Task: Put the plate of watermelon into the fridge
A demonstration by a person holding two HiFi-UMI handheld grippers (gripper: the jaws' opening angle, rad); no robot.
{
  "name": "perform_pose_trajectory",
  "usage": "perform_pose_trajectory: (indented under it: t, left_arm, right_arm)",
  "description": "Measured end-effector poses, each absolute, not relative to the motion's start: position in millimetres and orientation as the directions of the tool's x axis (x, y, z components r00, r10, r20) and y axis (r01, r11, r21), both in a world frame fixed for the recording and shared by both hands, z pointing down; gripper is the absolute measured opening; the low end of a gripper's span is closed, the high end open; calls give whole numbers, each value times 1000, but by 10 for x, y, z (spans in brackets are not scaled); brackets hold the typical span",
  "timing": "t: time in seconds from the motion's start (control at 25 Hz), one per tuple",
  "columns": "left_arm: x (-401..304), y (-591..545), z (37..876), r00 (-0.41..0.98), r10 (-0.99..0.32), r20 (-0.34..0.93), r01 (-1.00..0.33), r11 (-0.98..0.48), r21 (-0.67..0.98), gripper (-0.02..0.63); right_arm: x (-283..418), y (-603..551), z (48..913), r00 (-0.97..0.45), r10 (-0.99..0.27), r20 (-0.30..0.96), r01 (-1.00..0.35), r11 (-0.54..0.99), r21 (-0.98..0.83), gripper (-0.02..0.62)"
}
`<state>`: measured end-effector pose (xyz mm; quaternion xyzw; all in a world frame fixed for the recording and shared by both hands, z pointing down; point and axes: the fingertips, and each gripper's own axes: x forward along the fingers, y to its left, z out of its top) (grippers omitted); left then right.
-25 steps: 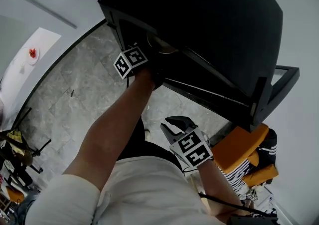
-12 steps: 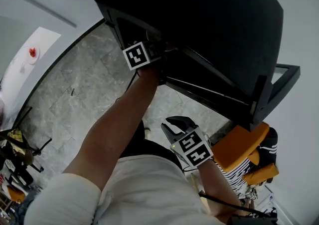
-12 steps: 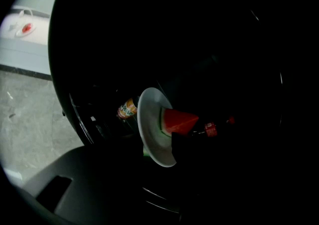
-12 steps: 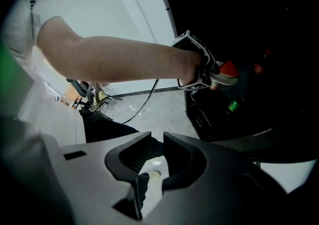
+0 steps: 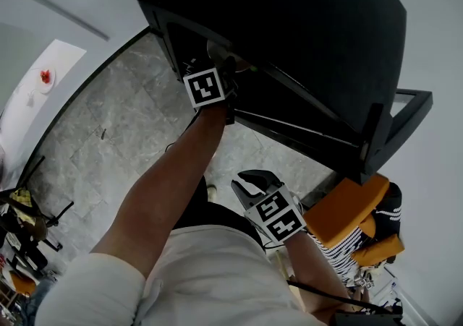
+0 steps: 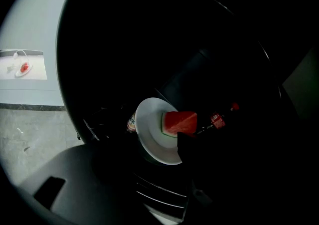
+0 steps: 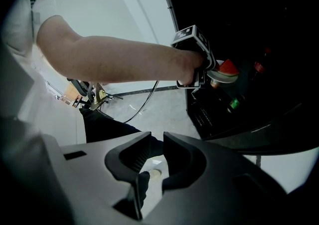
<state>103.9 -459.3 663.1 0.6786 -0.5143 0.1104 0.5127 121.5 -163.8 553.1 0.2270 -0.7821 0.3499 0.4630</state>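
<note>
The white plate [image 6: 152, 136] with a red watermelon wedge [image 6: 179, 121] lies inside the dark black fridge [image 5: 304, 28], on what looks like a wire shelf. My left gripper [image 5: 228, 70] reaches into the fridge opening, right at the plate's near edge. Its jaws are opening, and one dark fingertip [image 6: 188, 145] overlaps the plate's rim without pressing it. The right gripper view shows the same plate [image 7: 219, 77] just past the left gripper [image 7: 202, 67]. My right gripper [image 7: 157, 141] hangs low by my body, jaws close together and empty.
The fridge door [image 5: 391, 129] stands open to the right. A red-capped bottle [image 6: 219, 118] and a can [image 6: 131, 123] sit beside the plate. An orange chair [image 5: 347, 212] is at lower right. A far table carries another plate [image 5: 45, 77]. Grey stone floor [image 5: 108, 136] lies below.
The left gripper's marker cube has shifted right and turned at the fridge opening, and the plate's rim now shows beyond it. The right gripper has stayed put.
</note>
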Motion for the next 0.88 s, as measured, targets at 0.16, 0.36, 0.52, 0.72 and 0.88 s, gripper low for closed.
perform_pose_trajectory:
  t: [0.16, 0.36, 0.52, 0.72, 0.88]
  left_arm:
    - [1029, -4574, 6540, 462, -604, 650, -802, 28, 597, 247]
    - [965, -4443, 6314, 480, -645, 594, -793, -30, 608, 247]
    - [1003, -4146, 6100, 552, -640, 535, -764, -132, 631, 222]
    - [997, -3526, 5783, 619, -609, 496, -729, -211, 652, 15]
    - [1041, -2873, 5435, 701, -569, 430, -663, -297, 687, 12]
  right_arm:
    - [1211, -1657, 5507, -471, -65, 880, -684, 657, -317, 84]
    - [1226, -1621, 5397, -480, -133, 867, -698, 657, -285, 83]
    - [1284, -1463, 5265, -502, -203, 841, -710, 652, -267, 83]
    - [1466, -1124, 5087, -514, -304, 802, -733, 641, -227, 57]
    - [1655, -777, 4931, -512, -378, 772, -755, 626, -194, 34]
